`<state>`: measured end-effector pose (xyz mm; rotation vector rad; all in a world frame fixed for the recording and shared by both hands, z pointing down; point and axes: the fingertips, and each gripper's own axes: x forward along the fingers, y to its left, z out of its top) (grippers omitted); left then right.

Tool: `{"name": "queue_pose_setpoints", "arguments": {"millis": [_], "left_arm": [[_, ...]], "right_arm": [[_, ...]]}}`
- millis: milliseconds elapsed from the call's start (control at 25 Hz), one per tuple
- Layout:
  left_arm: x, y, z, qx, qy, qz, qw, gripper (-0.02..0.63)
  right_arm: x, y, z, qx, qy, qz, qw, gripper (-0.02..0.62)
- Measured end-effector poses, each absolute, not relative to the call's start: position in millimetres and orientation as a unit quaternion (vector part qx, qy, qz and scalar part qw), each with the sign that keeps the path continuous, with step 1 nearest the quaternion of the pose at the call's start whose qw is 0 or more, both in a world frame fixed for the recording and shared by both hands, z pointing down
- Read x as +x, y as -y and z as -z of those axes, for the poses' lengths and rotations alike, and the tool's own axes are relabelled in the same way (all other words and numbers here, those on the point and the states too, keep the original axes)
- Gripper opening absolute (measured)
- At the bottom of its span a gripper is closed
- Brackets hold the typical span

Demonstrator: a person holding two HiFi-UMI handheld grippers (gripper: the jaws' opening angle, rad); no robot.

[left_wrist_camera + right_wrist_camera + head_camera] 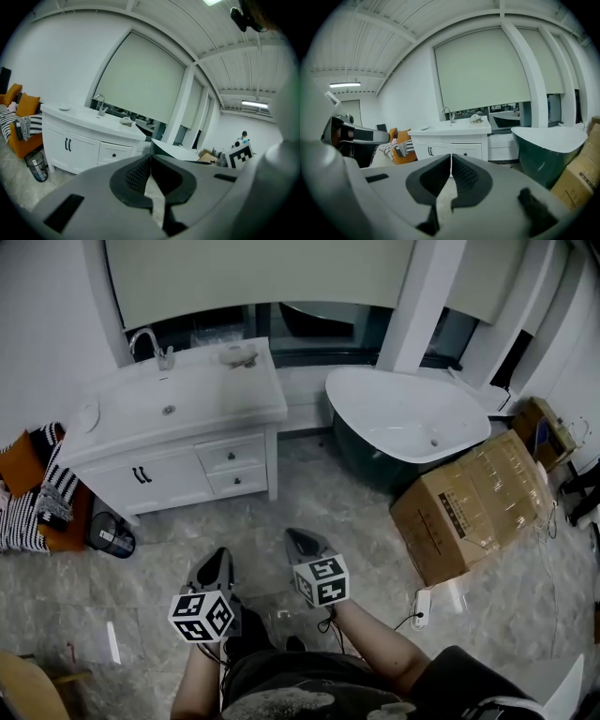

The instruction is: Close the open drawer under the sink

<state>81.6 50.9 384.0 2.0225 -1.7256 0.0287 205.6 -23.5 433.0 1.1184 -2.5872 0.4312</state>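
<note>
At the far left edge an orange cushioned seat with a black-and-white striped cloth (pixel 36 491) sits against the wall, and a dark cylindrical container (pixel 114 538) lies on the floor just beside it. Next comes the white vanity cabinet with a moulded sink top (pixel 202 418), which stands against the window wall with a chrome tap (pixel 150 341) at its back edge. Its front has a door with two black handles (pixel 142 474). To the right of that are two small white drawers with black knobs, stacked one above the other (pixel 232 468). Both drawer fronts look about flush with the cabinet face, and no view shows plainly that either one stands out. A broad stretch of grey marbled tile floor (pixel 309 488) lies bare between the cabinet and the grippers.

The left gripper (pixel 219 562) is held low and well apart from the drawers, its jaws clenched together on nothing. Just to its right is the right gripper (pixel 302 543), whose jaws are likewise pressed together and empty.

Further right a freestanding oval bathtub, white inside and dark green outside (pixel 375 390), narrows the floor beside the cabinet. A large brown cardboard box (pixel 473 502) leans close against the tub at the right.
</note>
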Motion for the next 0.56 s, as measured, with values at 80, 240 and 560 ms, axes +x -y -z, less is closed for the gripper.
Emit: {"name": "queue_pose_setpoints", "arguments": {"millis": [80,240,560], "left_arm": [[88,-62,-380,0.739,0.632,-0.011,0.235,0.017],[104,-83,-377,0.740,0.632,-0.008,0.229,0.017],[111,-104,-376,0.739,0.636,-0.015,0.220,0.017]], "right_arm": [[210,11,-431,0.383,0.901,-0.147,0.141,0.028],[220,-11,-429,0.377,0.905,-0.141,0.138,0.026],[221,-32,-422,0.365,0.913,-0.128,0.126,0.025]]}}
